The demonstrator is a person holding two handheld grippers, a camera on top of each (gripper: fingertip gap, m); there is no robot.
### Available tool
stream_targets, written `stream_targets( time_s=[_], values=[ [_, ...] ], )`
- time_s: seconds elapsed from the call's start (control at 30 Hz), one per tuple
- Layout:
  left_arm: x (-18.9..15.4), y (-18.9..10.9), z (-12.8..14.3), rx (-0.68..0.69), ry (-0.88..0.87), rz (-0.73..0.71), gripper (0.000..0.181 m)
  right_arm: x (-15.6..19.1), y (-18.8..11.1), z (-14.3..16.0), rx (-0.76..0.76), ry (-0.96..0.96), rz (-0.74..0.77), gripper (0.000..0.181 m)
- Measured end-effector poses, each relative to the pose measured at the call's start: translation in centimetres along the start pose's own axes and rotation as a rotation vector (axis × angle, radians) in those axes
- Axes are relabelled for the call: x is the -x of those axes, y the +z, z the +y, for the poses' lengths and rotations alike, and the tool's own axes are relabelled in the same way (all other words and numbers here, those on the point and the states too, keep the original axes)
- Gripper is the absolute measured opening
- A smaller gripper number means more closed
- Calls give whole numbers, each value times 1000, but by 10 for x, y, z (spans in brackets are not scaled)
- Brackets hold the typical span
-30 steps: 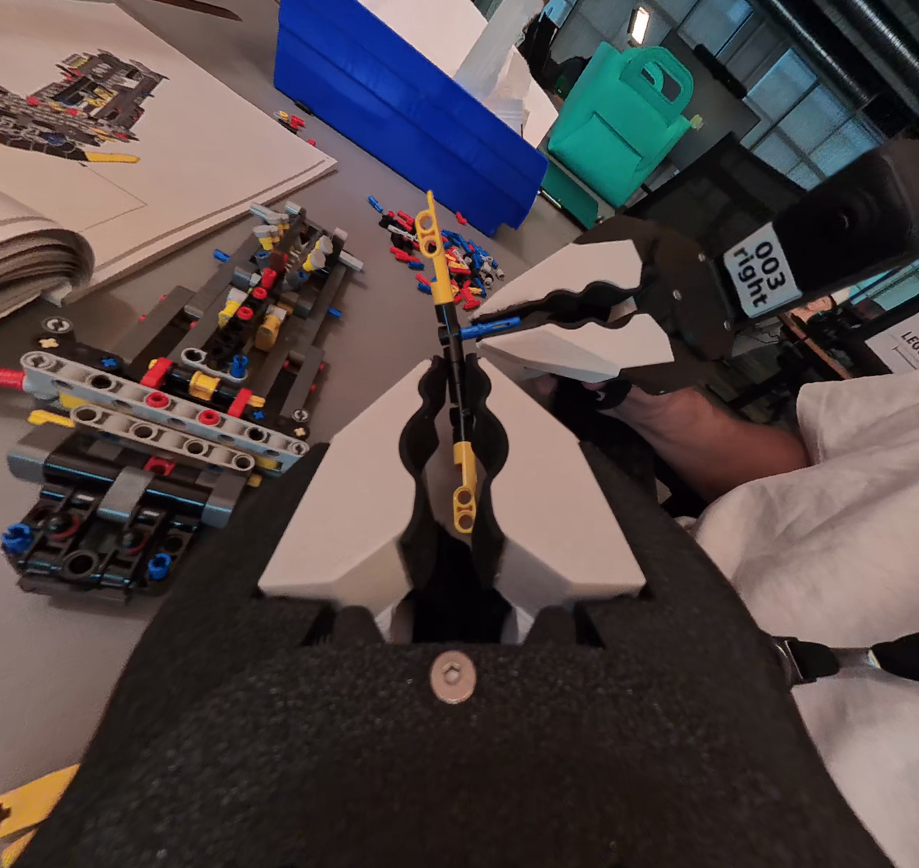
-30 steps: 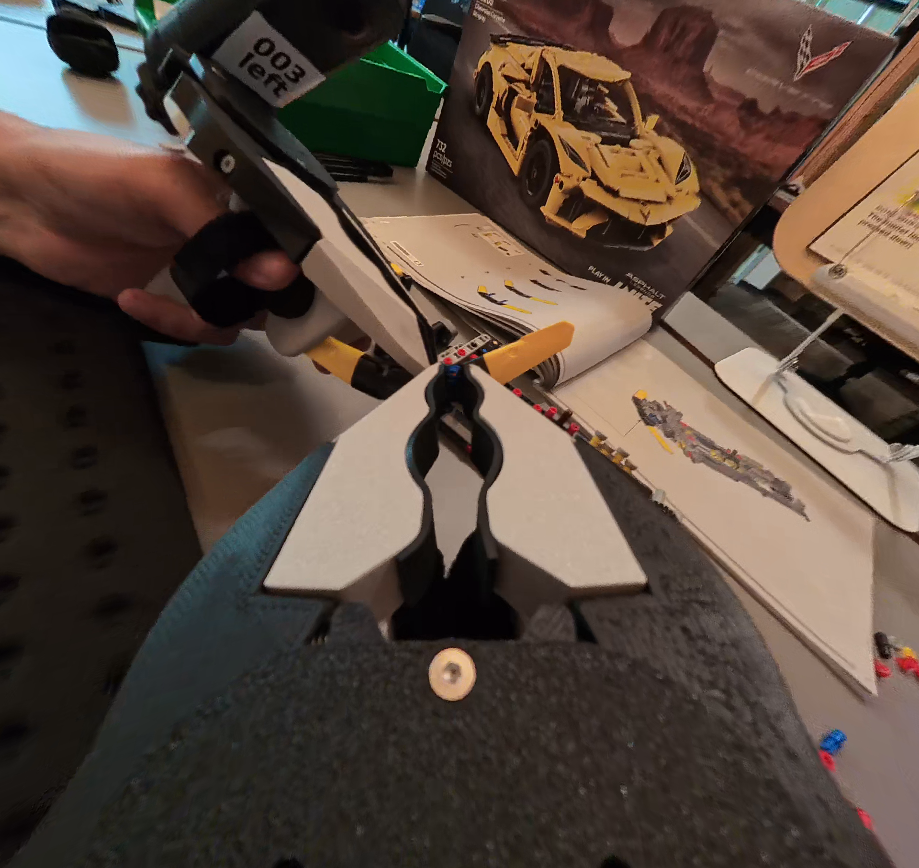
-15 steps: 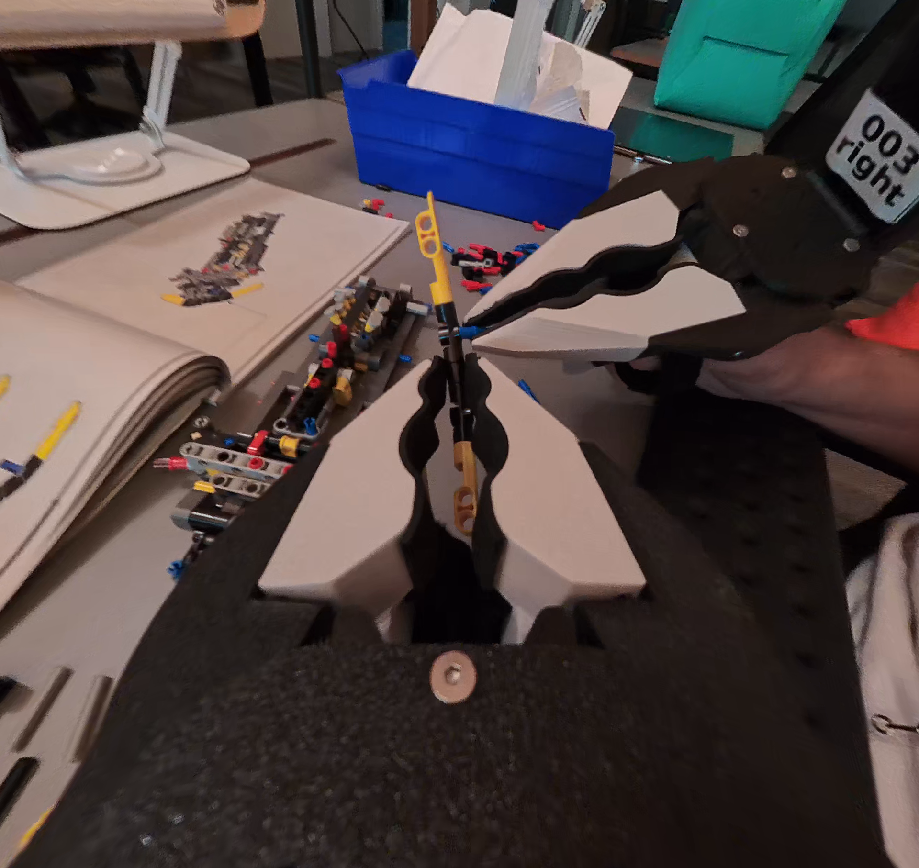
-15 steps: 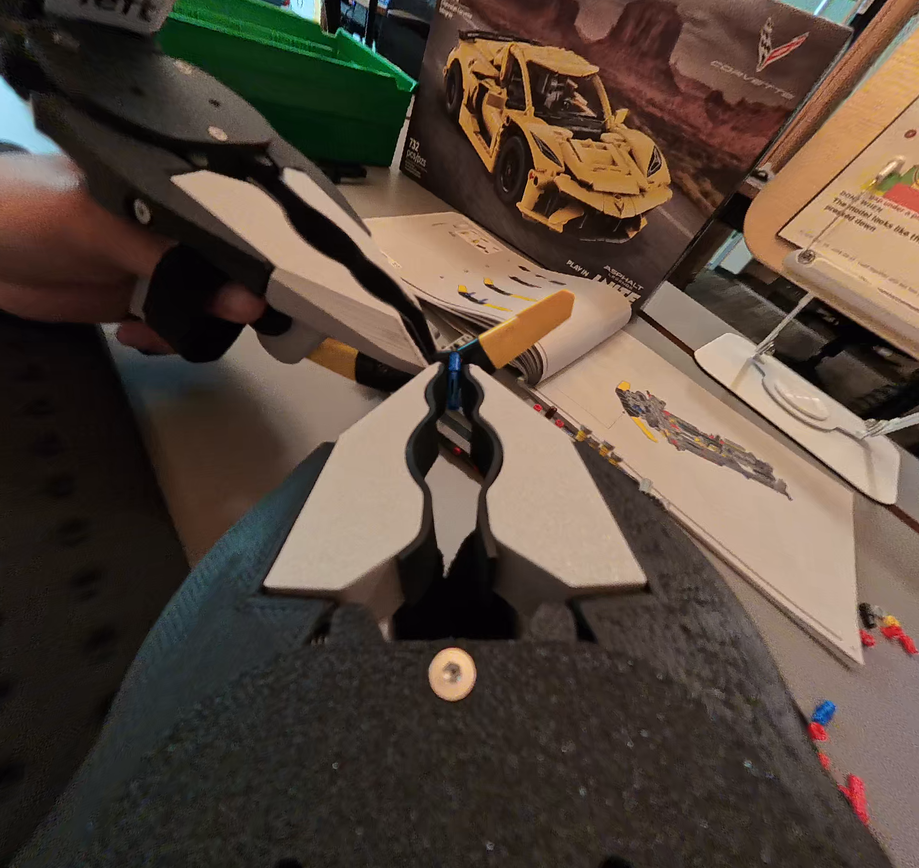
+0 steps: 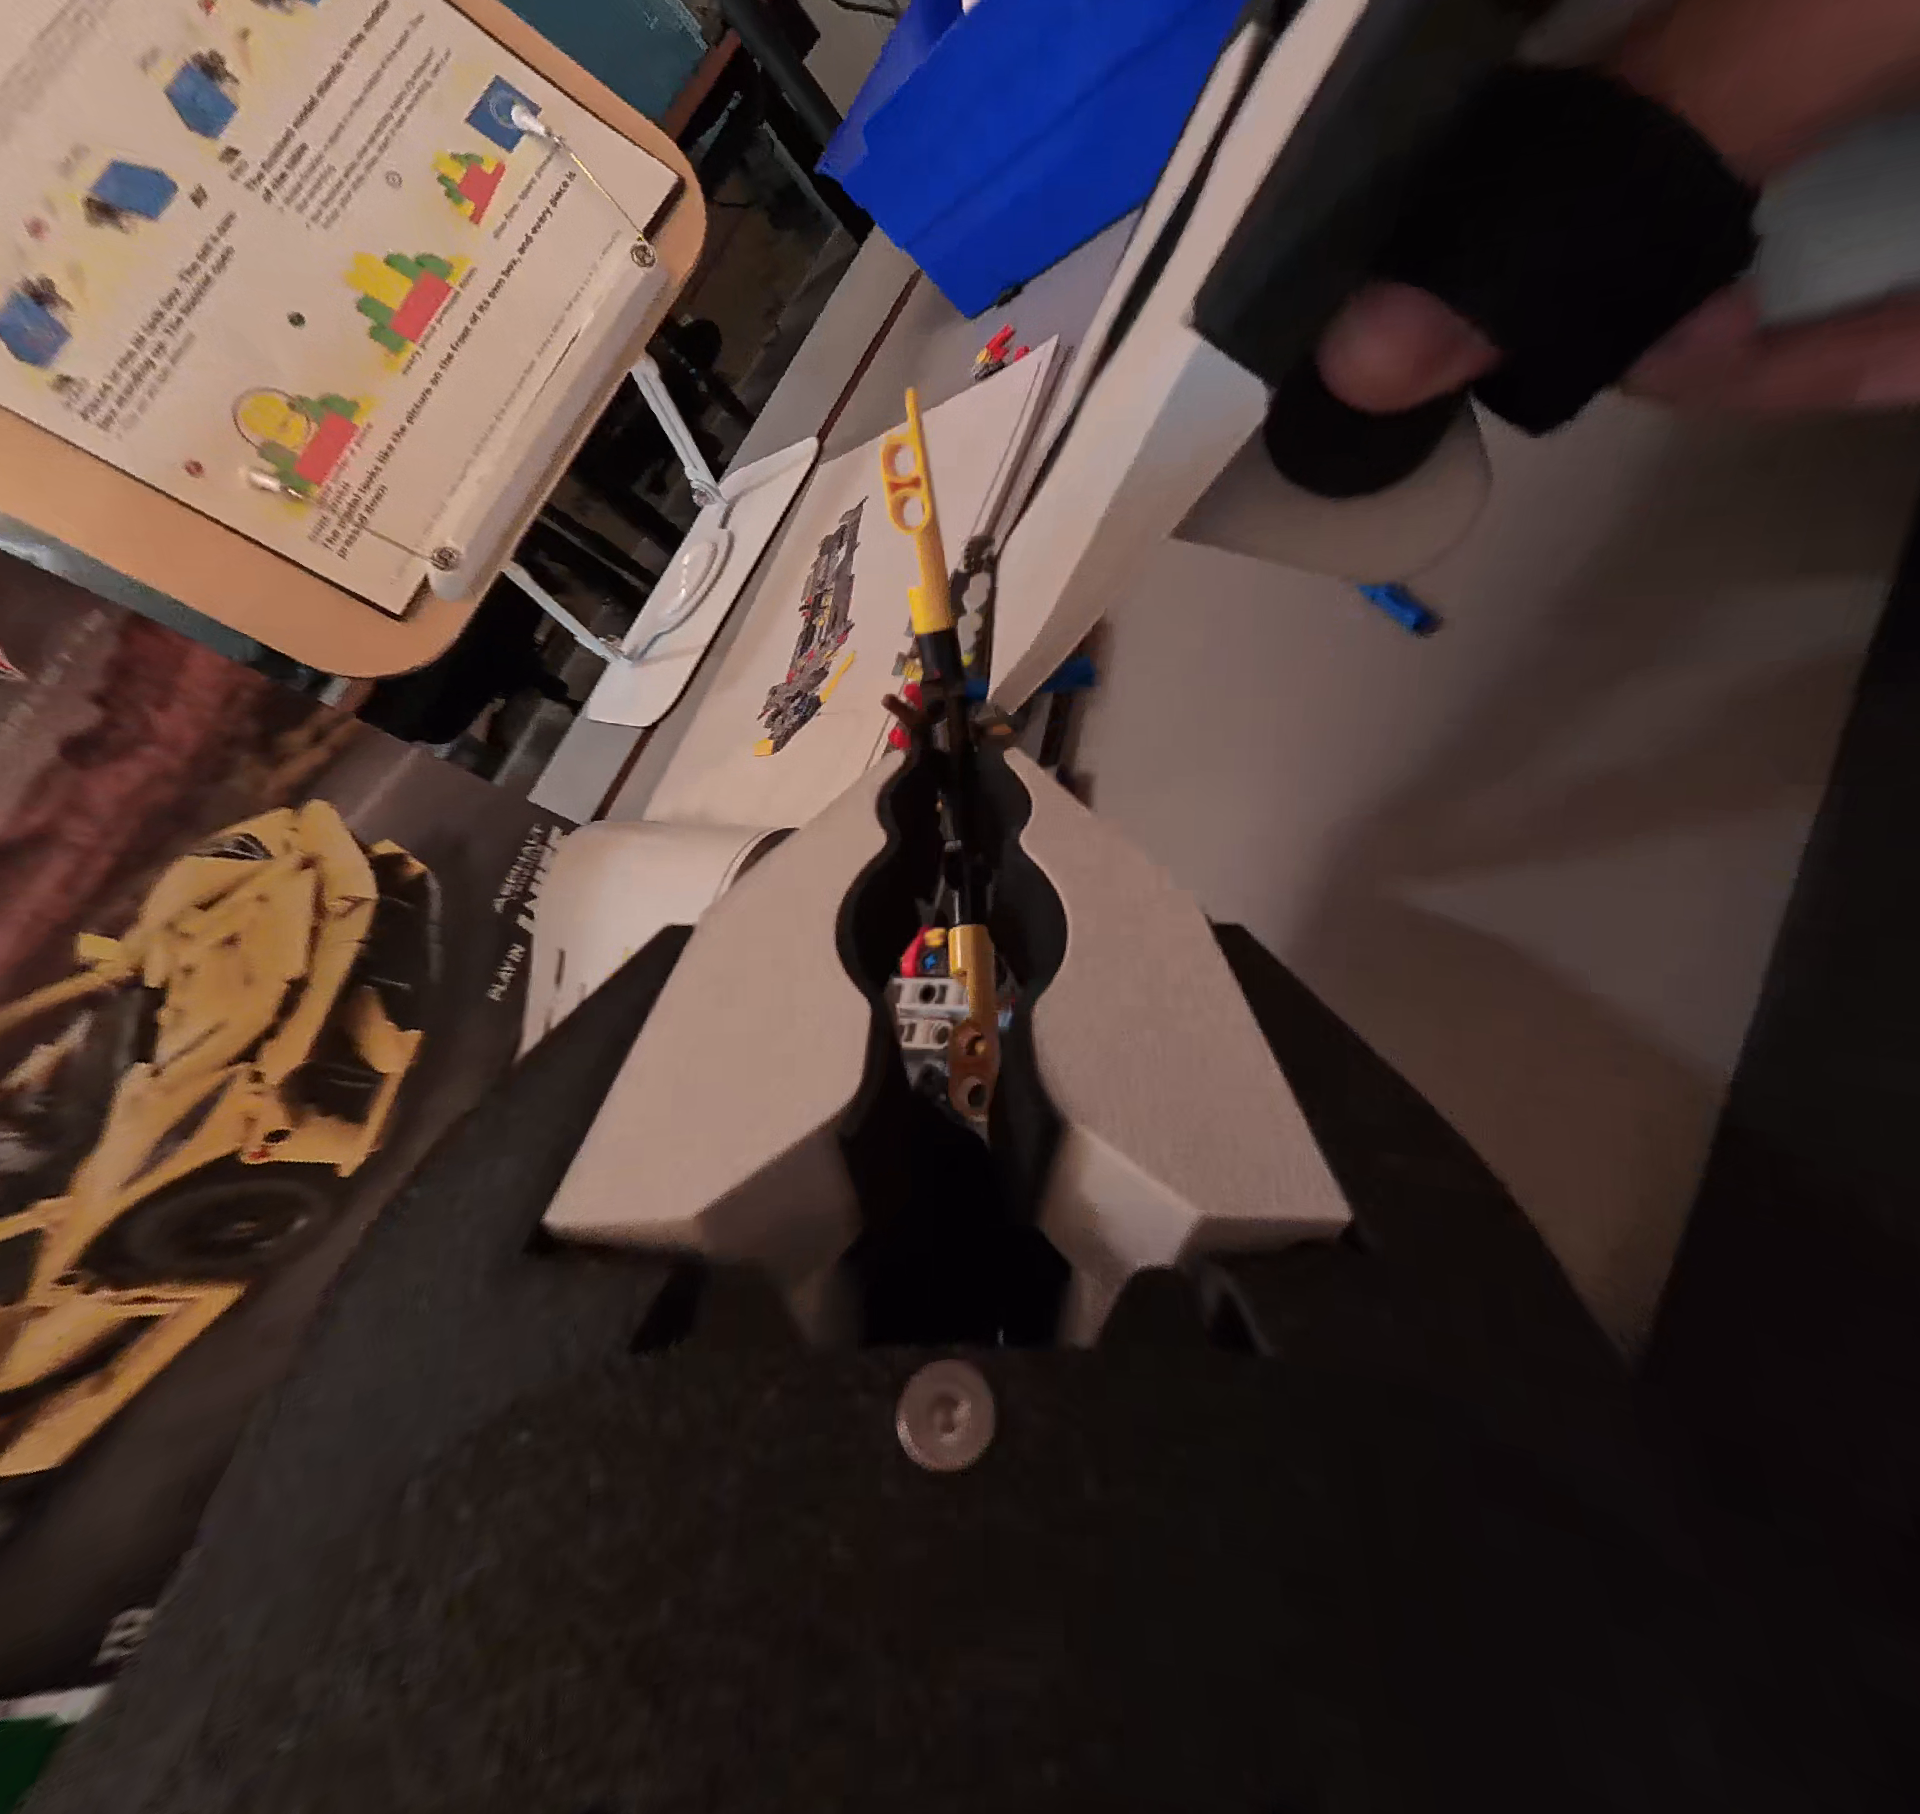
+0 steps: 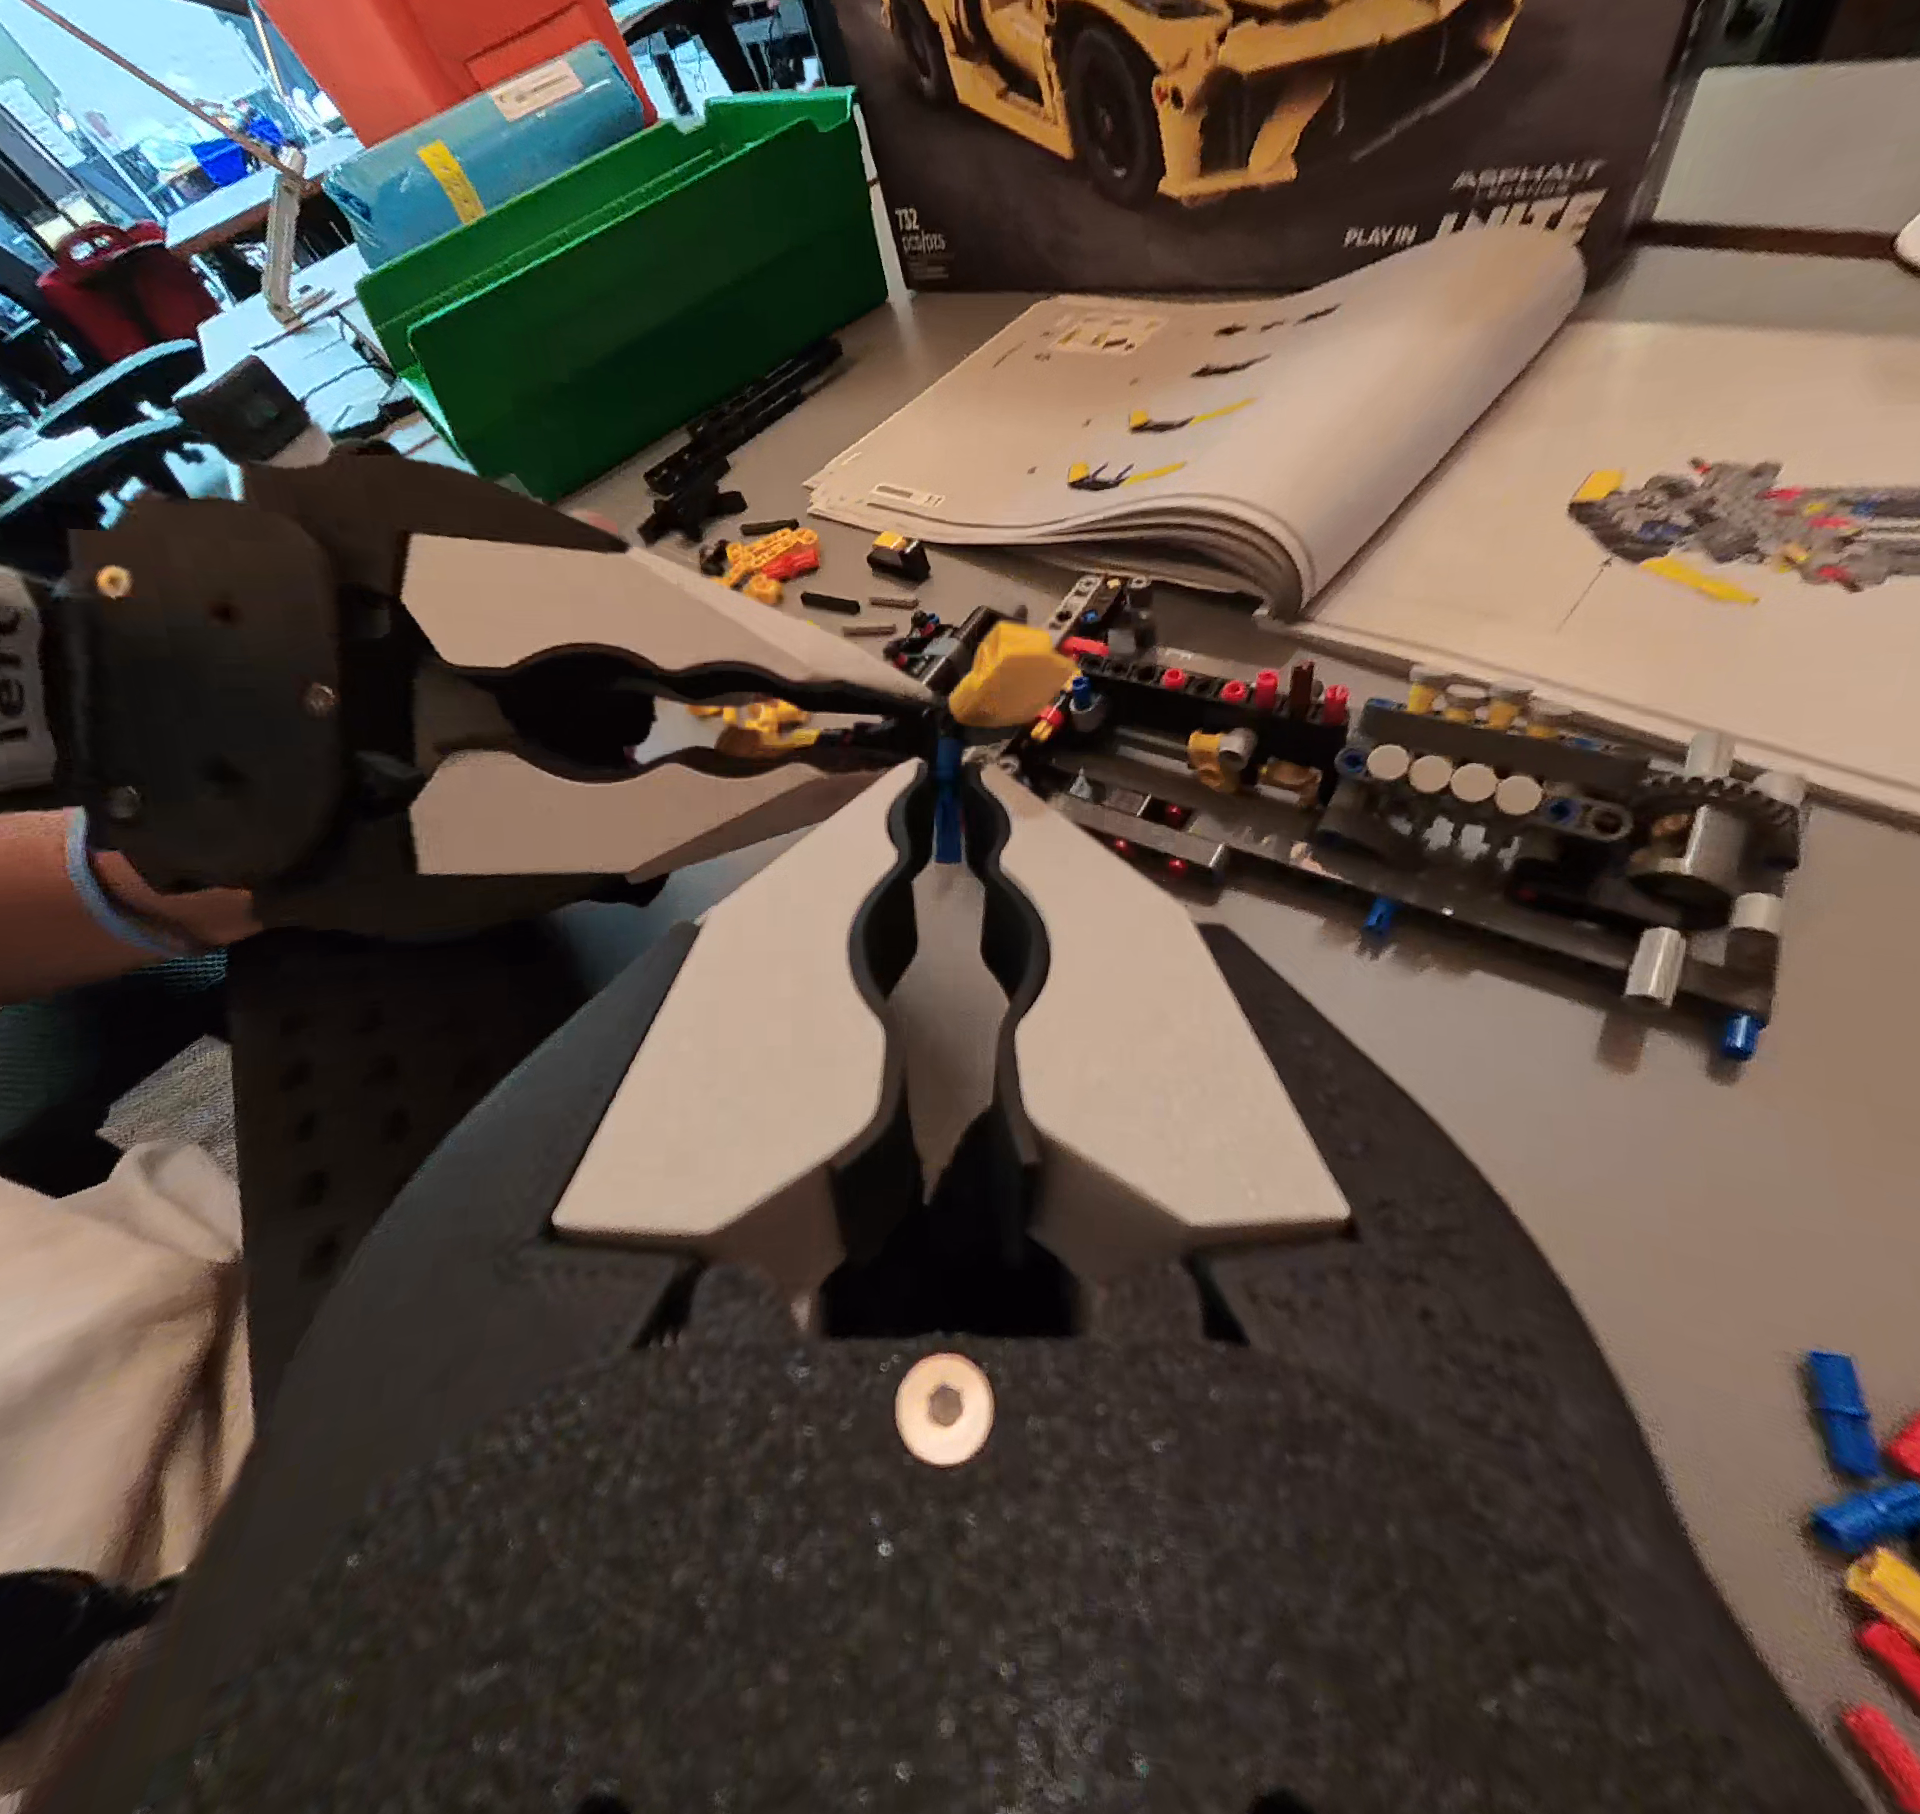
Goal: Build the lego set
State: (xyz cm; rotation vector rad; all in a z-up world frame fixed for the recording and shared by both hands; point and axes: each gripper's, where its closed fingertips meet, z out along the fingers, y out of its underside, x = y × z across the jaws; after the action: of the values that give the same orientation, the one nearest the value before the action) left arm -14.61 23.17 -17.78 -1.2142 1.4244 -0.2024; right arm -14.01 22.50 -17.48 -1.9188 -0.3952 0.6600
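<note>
Left gripper (image 5: 951, 756): jaws closed on a yellow-and-black rod piece (image 5: 940, 684), held above the tabletop (image 6: 1455, 1089). Right gripper (image 6: 943, 777): jaws closed on a blue pin (image 6: 947, 808), its tip against the rod. Part-built chassis (image 6: 1403, 777): just beyond, near an open instruction booklet (image 6: 1195, 434).

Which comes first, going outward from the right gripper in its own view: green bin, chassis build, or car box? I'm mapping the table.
From the right gripper:
1. Chassis build, just ahead, to the right.
2. Green bin, farther back, left.
3. Car box, at the back, standing upright.
</note>
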Motion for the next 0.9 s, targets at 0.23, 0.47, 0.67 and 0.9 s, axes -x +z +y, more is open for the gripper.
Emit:
stream_targets(
  time_s=[0.23,0.47,0.67,0.9],
  values=[
    [-3,1,2,20,11,27,5,-1,0,2,16,36,-18,3],
    [-5,2,6,28,-21,55,5,-2,3,7,42,35,-10,3],
    [11,0,19,60,-95,20,5,-10,-5,53,396,-106,-39,4],
    [9,-5,24,67,-138,44,6,-18,-28,89,627,-372,-137,5]
  ],
)
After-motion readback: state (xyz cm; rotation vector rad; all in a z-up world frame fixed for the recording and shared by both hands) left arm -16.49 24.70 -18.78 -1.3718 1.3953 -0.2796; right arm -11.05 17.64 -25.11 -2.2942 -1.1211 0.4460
